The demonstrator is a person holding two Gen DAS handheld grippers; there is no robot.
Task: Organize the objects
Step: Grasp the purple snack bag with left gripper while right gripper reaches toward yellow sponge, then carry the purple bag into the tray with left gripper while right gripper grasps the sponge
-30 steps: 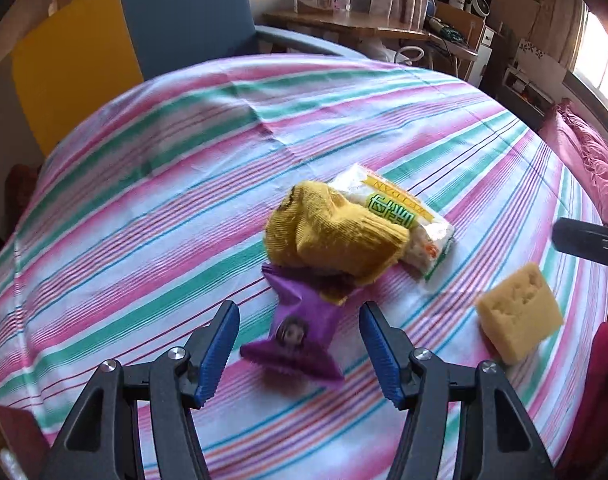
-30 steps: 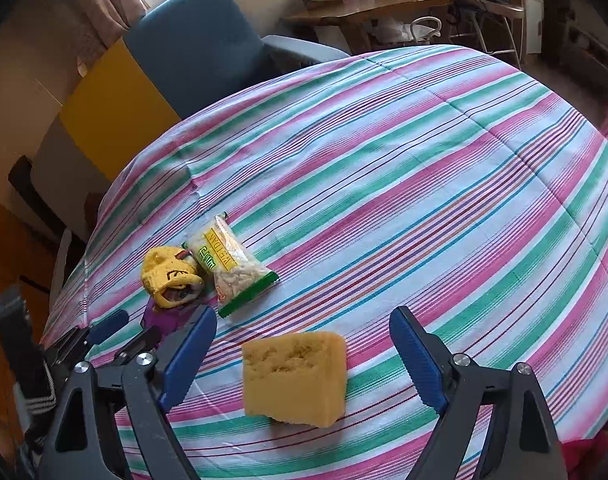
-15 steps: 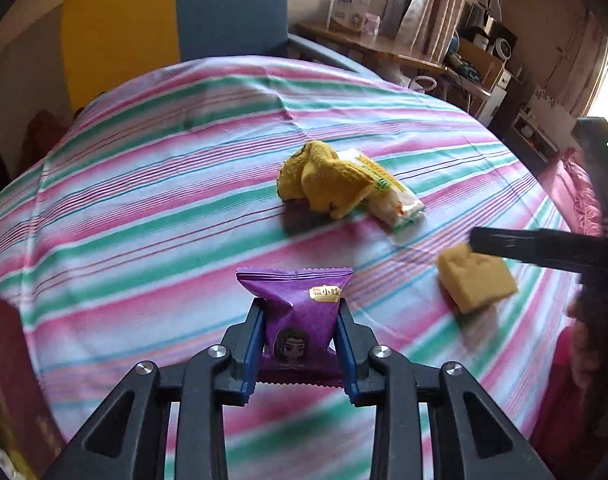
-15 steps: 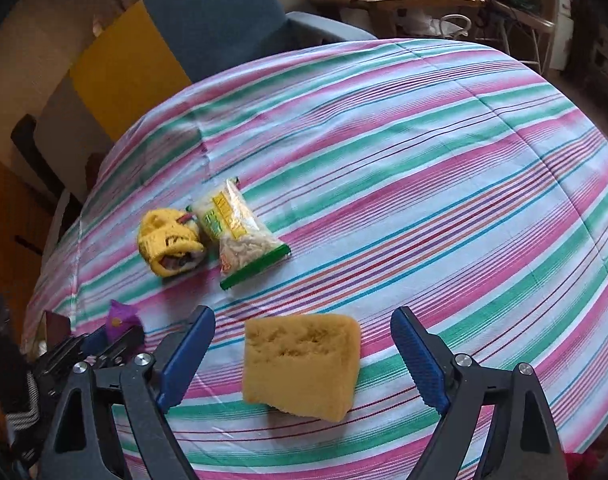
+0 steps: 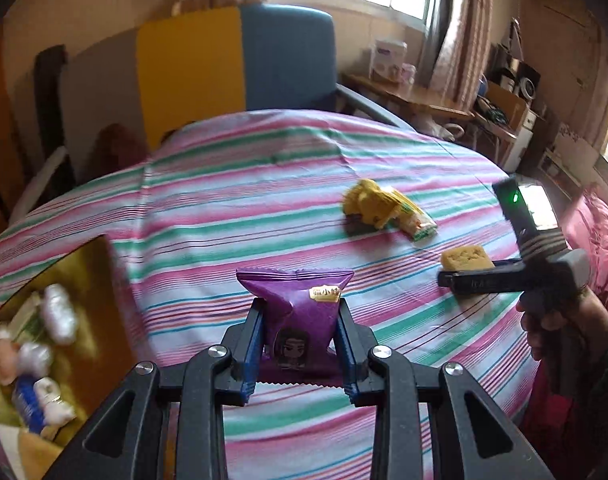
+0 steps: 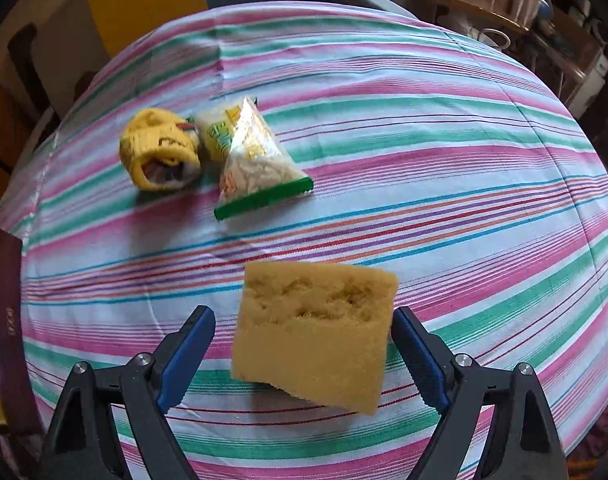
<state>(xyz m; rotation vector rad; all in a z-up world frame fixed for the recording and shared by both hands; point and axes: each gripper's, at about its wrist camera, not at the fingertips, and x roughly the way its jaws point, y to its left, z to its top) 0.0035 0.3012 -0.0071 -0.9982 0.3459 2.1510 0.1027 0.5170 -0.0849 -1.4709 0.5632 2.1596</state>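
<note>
While the pink-and-green striped cloth covers the round bench, a blue-and-yellow chair sits behind it. Only the left view shows the gold-lined box. Left gripper is clamped on the purple snack packet, held above the cloth. Right gripper gapes around the yellow sponge block on the cloth.

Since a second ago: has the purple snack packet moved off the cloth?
Yes. The purple snack packet left its spot just in front of the yellow knit piece and is now clamped in the left gripper, lifted off the striped tablecloth.
</note>
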